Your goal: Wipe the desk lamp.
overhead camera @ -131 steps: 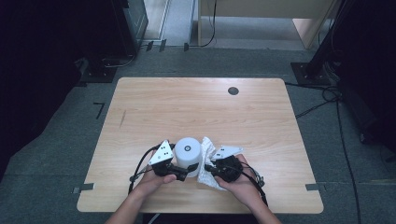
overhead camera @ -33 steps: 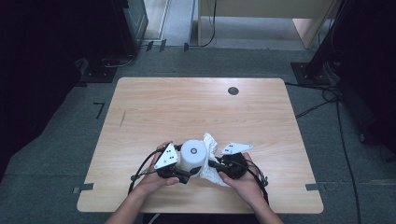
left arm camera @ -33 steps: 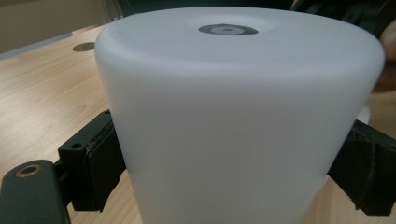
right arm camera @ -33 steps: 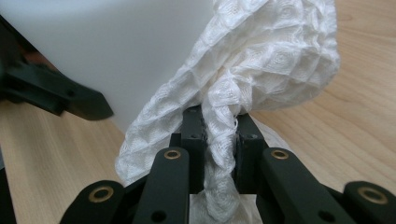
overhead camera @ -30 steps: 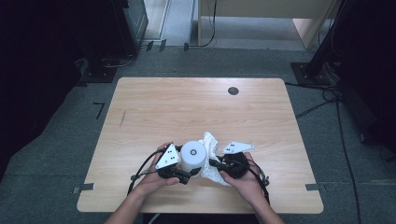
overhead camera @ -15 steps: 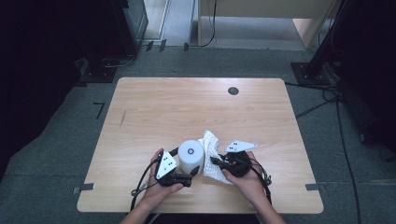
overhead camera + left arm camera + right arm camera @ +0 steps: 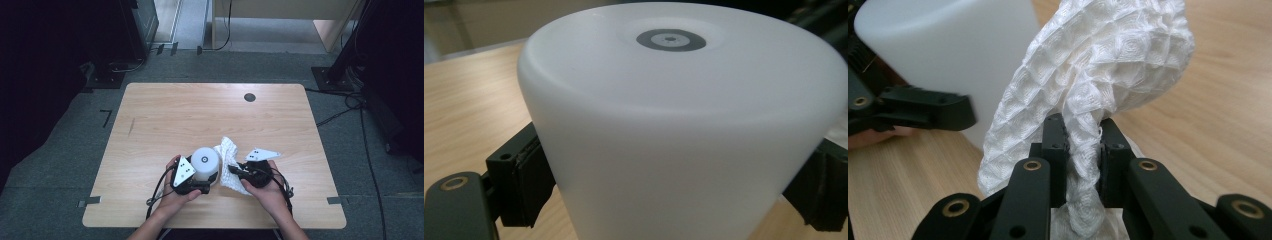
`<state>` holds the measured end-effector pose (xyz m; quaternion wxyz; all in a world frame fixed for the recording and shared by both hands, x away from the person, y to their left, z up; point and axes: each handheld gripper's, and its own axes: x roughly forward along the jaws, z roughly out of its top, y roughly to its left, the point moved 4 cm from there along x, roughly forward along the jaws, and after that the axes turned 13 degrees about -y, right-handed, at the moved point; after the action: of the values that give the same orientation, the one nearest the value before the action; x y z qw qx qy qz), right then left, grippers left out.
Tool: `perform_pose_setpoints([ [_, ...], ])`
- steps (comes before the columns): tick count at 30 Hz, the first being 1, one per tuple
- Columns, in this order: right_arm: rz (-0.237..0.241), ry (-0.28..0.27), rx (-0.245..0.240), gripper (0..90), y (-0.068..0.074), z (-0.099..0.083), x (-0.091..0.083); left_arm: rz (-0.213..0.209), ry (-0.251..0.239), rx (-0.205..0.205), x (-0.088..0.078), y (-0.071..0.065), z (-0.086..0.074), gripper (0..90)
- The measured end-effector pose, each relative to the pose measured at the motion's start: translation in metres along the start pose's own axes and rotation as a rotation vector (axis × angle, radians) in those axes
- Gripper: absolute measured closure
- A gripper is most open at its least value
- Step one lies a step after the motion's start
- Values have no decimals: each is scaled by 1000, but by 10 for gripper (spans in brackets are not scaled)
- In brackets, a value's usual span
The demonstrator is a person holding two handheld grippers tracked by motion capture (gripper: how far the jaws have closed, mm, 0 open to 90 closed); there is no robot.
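Observation:
A white cylinder [image 7: 206, 161] with a grey ring mark on top stands near the table's front edge. My left gripper [image 7: 204, 182] is shut on its lower part. In the left gripper view the cylinder [image 7: 684, 125] looms large, with a black pad [image 7: 531, 175] pressed against each side. My right gripper [image 7: 236, 171] is shut on a white waffle-weave cloth [image 7: 227, 151], which bunches up right beside the cylinder. In the right gripper view the cloth [image 7: 1113, 65] rises out of the pinched fingertips [image 7: 1057, 137] and leans against the cylinder [image 7: 948, 45].
The wooden table [image 7: 200, 110] has a round dark cable hole [image 7: 249, 97] at the far right. Dark cabinets and cables [image 7: 350, 100] surround it on the floor. Both hands are close to the front edge [image 7: 215, 224].
Hardly anything has shifted over the last second. Since the oldest frame both grippers have edged slightly to the right, each keeping its grip.

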<state>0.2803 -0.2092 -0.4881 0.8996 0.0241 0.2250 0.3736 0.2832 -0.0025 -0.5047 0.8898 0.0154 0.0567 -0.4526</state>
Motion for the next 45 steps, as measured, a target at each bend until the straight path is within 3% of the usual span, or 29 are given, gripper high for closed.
perform_pose_setpoints([
  [4,30,-84,27,779,-4,14,-16,-191,-8,-55,-8,10,5,85],
  [5,43,-107,35,779,-4,18,-20,-220,-4,-70,-9,13,5,84],
  [8,96,-153,41,779,5,28,-26,-253,15,-56,-10,15,3,85],
  [11,120,-150,-2,778,21,29,-22,-270,8,-58,-10,11,5,85],
  [16,86,-61,-42,778,31,13,-3,-263,-16,-73,-11,12,9,85],
  [19,79,55,-15,777,27,-6,11,-244,-28,-78,-14,17,11,86],
  [21,68,114,-26,777,27,-15,18,-237,-27,-75,-14,19,11,85],
  [24,60,91,-21,777,26,-9,16,-231,-23,-71,-14,19,10,86],
  [28,55,-44,-14,778,24,9,-1,-231,-18,-62,-13,18,9,85],
  [30,63,-63,-18,778,25,12,-4,-229,-13,-58,-12,17,9,85],
  [35,49,32,-9,781,29,-8,14,-205,-1,-41,-10,17,8,85],
  [38,61,58,11,783,33,-18,23,-186,11,-29,-10,20,6,85],
  [40,78,68,33,783,35,-21,26,-173,21,-27,-10,21,6,85],
  [45,140,97,134,781,34,-34,37,-141,84,46,-6,17,3,85],
])
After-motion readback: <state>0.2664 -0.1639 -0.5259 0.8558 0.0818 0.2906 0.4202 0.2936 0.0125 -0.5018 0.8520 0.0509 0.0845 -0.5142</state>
